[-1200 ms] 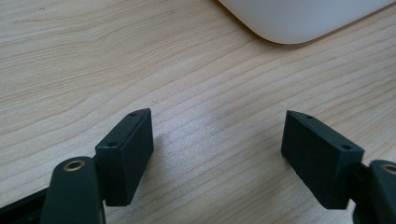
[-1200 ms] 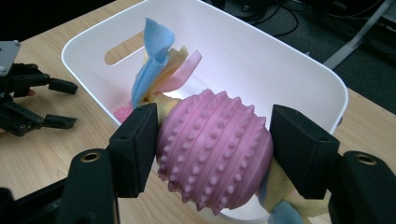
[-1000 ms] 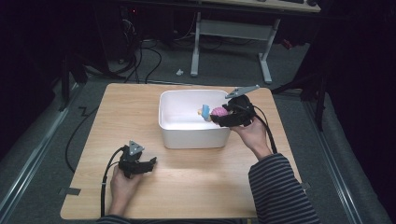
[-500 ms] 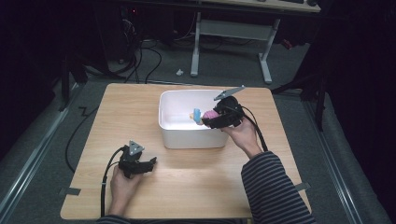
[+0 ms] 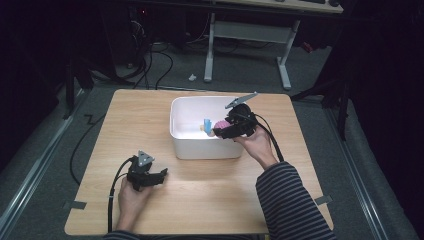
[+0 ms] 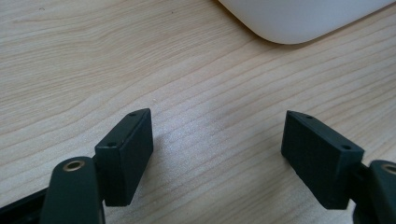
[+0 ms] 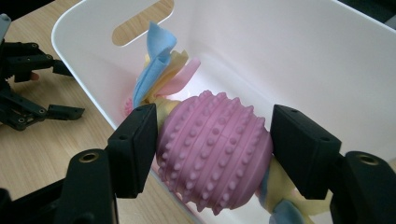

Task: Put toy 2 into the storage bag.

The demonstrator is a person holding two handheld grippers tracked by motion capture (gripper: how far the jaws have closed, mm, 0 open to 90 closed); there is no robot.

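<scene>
pink and knobbly, the ball point(image 7: 215, 151) sits pinched between the jaws of your right gripper point(image 5: 226, 130), which have just been opening a little, inside the white bin point(image 5: 182, 145) at mid-frame in the high view. fabric strips point(image 7: 159, 65) trail from it. lower left, your left gripper point(image 5: 159, 176) rests on the worktop point(image 5: 210, 200), jaws spread over bare wood.

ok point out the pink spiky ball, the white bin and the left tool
pink spiky ball point(image 7: 215, 151), right gripper view, middle of its studded surface
white bin point(image 5: 205, 149), high view, its near outer wall
left tool point(image 6: 217, 156), left gripper view, midway between its two black fingertips, above bare wood
</scene>
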